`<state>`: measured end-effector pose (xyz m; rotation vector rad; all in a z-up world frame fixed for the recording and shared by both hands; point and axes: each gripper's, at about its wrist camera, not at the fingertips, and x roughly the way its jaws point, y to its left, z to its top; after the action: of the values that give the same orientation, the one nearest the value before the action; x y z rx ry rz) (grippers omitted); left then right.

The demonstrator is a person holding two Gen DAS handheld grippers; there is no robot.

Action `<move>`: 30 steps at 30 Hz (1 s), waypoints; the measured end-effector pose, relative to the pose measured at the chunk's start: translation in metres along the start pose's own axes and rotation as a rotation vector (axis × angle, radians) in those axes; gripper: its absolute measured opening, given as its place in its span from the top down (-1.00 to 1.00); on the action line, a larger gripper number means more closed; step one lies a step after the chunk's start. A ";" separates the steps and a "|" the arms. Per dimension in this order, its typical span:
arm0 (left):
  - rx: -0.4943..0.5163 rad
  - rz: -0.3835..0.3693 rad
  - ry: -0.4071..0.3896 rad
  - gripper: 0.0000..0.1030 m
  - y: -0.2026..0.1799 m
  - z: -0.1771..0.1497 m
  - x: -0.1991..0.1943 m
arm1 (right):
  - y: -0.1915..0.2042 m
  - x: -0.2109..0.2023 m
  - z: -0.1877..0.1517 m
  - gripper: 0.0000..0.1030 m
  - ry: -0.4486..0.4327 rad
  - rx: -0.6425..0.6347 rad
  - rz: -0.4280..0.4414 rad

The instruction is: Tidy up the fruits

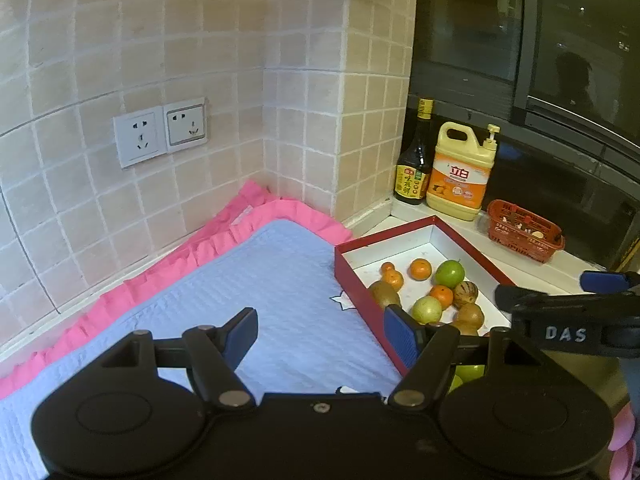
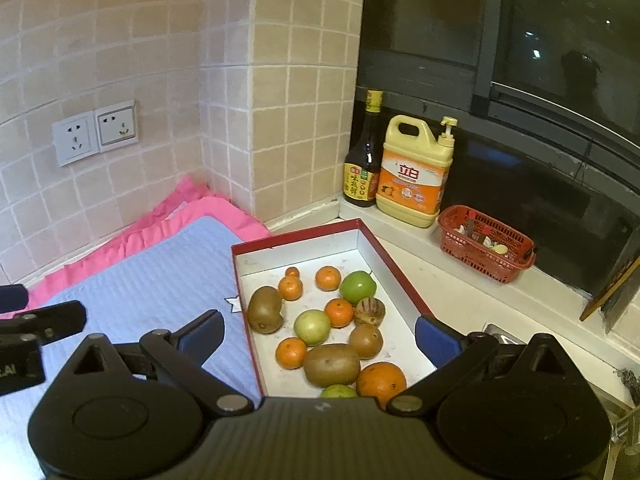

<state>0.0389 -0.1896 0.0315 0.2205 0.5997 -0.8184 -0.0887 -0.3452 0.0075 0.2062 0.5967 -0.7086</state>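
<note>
A red box with a white inside [image 2: 296, 236] [image 1: 384, 236] sits on the counter beside a blue mat [image 2: 152, 292] [image 1: 260, 292]. It holds several fruits: small oranges [image 2: 328, 278], kiwis [image 2: 264, 309], green fruits [image 2: 358, 287] and a large orange [image 2: 381, 378]. My right gripper [image 2: 320, 338] is open and empty above the near end of the box. My left gripper [image 1: 322, 334] is open and empty above the mat, by the box's left wall. The right gripper also shows in the left wrist view [image 1: 560, 292].
A dark sauce bottle [image 2: 365, 160], a yellow detergent jug [image 2: 416, 172] and a red basket [image 2: 486, 242] stand on the window ledge. The tiled wall with sockets [image 2: 96, 132] is behind. The mat has a pink frill [image 2: 140, 228].
</note>
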 end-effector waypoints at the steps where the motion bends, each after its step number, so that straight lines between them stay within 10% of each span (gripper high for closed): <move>1: -0.001 0.004 0.000 -0.60 0.001 0.000 0.001 | -0.002 0.000 0.000 -0.99 -0.001 0.001 -0.005; 30: -0.031 0.025 0.011 -0.60 0.005 0.003 0.007 | -0.009 0.010 0.001 -0.99 -0.001 -0.002 -0.012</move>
<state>0.0472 -0.1920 0.0302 0.2042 0.6184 -0.7843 -0.0884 -0.3577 0.0027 0.2005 0.5976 -0.7195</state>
